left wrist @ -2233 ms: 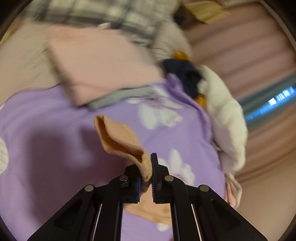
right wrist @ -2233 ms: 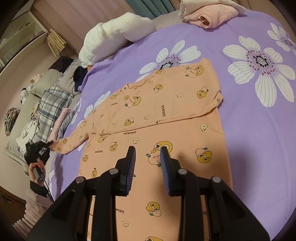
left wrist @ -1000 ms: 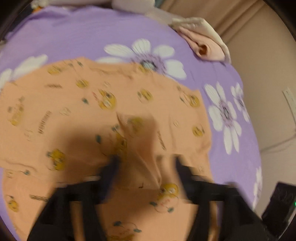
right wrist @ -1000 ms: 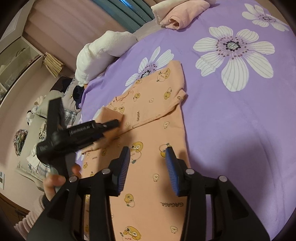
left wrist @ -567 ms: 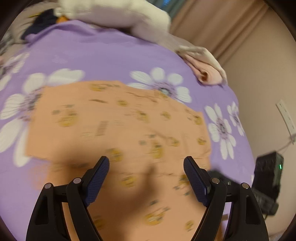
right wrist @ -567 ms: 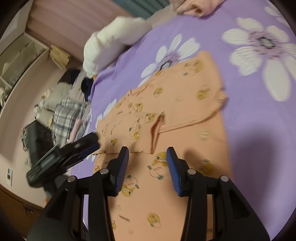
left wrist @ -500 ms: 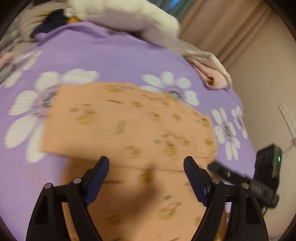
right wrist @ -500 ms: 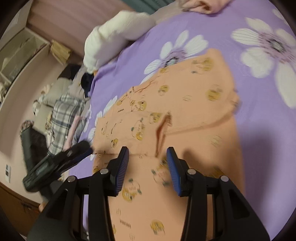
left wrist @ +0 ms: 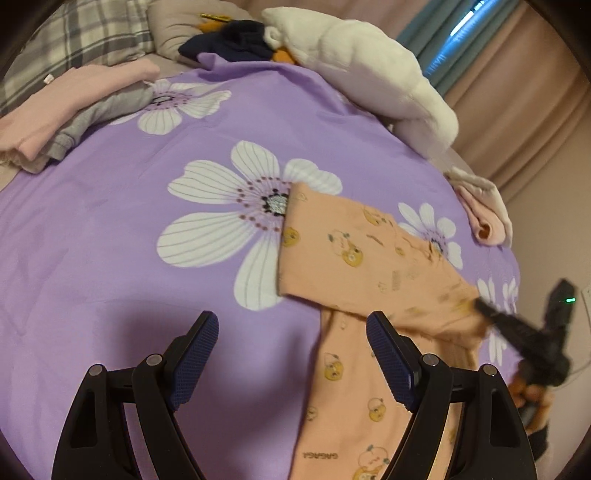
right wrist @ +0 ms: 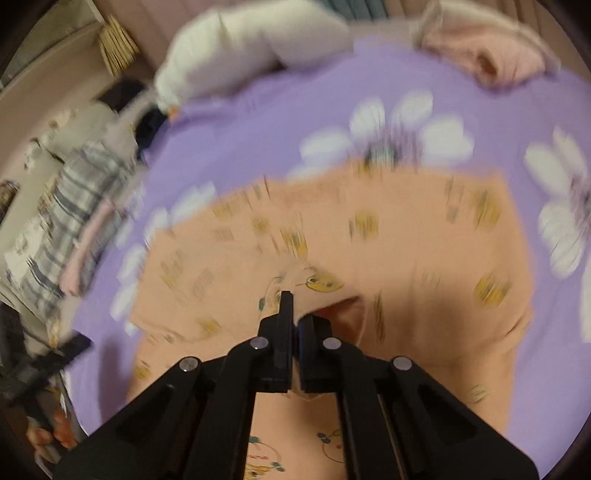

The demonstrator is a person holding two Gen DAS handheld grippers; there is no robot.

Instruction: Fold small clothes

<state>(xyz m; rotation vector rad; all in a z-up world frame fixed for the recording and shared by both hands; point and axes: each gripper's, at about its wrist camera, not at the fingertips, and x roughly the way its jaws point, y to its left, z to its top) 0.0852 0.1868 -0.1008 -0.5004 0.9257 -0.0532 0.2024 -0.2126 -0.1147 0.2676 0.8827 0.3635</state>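
An orange baby garment with yellow cartoon prints point(left wrist: 354, 258) lies on a purple flowered bedspread point(left wrist: 110, 229). My left gripper point(left wrist: 291, 354) is open and empty above the bedspread, just left of the garment's lower part. My right gripper point(right wrist: 295, 314) is shut on a fold of the orange garment point(right wrist: 406, 240) near its middle; this view is blurred. The right gripper also shows at the right edge of the left wrist view point(left wrist: 517, 332), at the garment's far side.
A white plush pillow point(left wrist: 362, 70) lies at the head of the bed. Folded pink and grey clothes point(left wrist: 66, 110) lie at the left. A folded pink and white piece point(left wrist: 484, 218) lies at the right. Plaid fabric point(left wrist: 85, 33) lies at the back left.
My left gripper let go of the sleeve, opened wide and drew back to the left. My right gripper moved in and closed on the garment's middle.
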